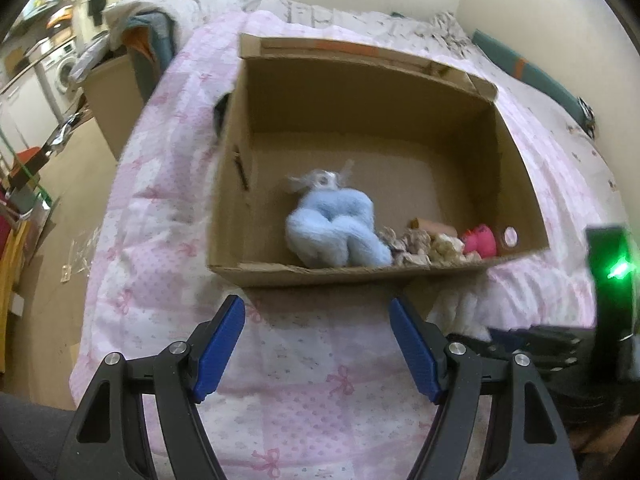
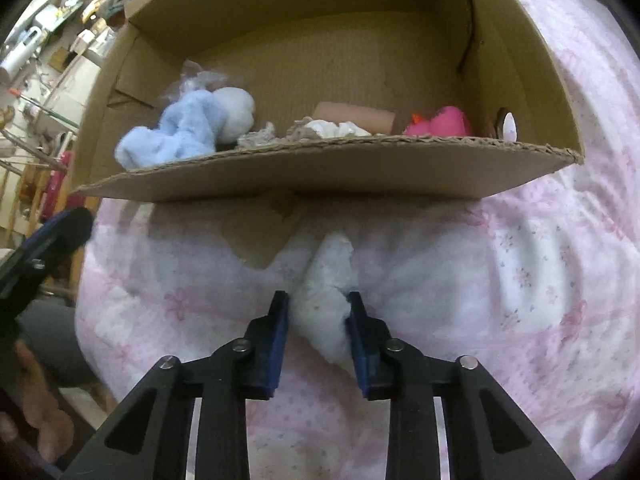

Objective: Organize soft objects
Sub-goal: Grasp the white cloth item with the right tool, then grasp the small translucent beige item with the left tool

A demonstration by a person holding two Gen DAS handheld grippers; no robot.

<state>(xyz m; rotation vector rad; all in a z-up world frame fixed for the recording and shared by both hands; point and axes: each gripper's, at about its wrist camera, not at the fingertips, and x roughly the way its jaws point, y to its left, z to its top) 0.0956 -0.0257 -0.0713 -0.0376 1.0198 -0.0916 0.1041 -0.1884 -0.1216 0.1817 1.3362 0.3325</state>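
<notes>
A: What has my right gripper point(image 2: 318, 314) got?

B: Its blue pads are pinched onto a white fluffy wad point(image 2: 326, 300) lying on the pink quilt point(image 2: 520, 280), just in front of the cardboard box point(image 2: 320, 168).

A: And my left gripper point(image 1: 318, 344)?

B: Wide apart, holding nothing, above the quilt before the box's near wall.

A: Inside the box?

B: I see a pale blue plush point(image 1: 336, 232) against the near wall, crumpled beige scraps point(image 1: 412, 246) beside it, then a pink toy point(image 1: 480, 240) toward the right corner.
</notes>
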